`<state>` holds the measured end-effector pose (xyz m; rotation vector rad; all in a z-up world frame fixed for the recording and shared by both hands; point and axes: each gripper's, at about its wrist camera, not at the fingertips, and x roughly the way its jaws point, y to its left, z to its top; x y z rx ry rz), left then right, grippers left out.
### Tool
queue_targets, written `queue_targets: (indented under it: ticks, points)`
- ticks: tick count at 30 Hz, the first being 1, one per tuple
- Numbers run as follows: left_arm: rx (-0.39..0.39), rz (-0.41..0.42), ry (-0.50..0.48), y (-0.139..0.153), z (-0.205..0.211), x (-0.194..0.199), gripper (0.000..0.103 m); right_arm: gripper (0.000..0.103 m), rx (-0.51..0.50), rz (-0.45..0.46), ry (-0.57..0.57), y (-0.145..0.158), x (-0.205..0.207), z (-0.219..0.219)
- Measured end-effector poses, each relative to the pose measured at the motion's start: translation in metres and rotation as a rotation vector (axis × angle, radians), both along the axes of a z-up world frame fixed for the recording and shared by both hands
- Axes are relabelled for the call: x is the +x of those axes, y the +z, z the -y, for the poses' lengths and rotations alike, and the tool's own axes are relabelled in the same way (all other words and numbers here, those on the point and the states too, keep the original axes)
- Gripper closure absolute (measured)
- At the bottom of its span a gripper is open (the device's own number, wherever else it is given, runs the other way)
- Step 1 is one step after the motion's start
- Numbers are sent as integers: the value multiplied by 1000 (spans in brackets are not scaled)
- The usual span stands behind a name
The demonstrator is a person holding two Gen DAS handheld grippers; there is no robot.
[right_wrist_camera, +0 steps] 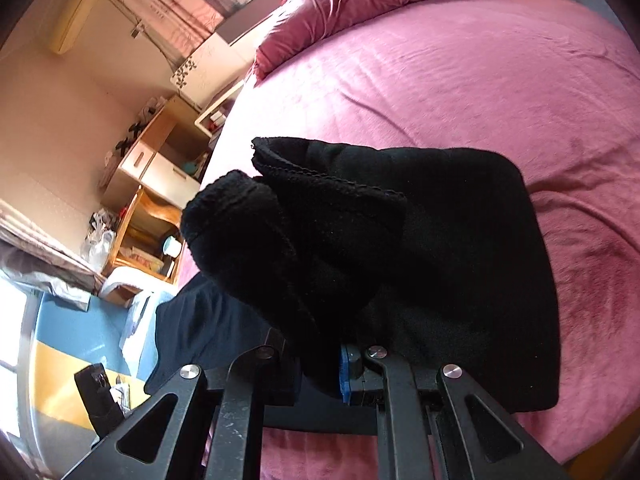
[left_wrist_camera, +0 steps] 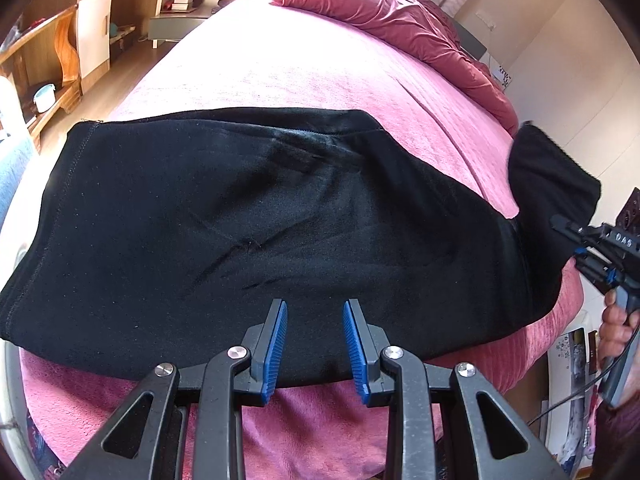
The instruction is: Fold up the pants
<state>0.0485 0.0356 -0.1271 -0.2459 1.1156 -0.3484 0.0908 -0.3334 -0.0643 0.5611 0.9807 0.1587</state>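
Observation:
Black pants lie flat across a pink bed sheet. My left gripper is open and empty, its blue pads just above the pants' near edge. My right gripper is at the right edge of the left wrist view, shut on the pants' right end and holding it lifted off the bed. In the right wrist view the lifted black cloth drapes over my right gripper and hides most of its fingers; only one blue pad shows.
A crumpled dark red duvet lies at the far side of the bed. Wooden shelves and a white cabinet stand on the left. A low white bedside stand is beyond the bed. The bed's near edge is just below my left gripper.

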Motion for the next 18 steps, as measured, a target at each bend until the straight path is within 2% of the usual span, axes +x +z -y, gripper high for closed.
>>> queue_targets:
  ticks: [3,8,9,12,14,18]
  points:
    - [-41,-24,-5,-1,0,3,73,88,-65,-40,70,-19,3,-33]
    - [-121,-52,-20,1,4,11,73,73,-157,-72,149,-42,9,-74]
    - [-137,-57,-25,1,6,13,73,65,-155,-73,159,-45,8,-78]
    - [-191,-83,-39,1,12,19,73,58,-122,-83,209,-54,5,-88]
    - [-226,-108,-47,0,18,25,71,48,-88,-87,255,-55,1,-91]
    - [-270,-144,-64,-3,34,34,69,47,-57,-71,279,-51,-17,-76]
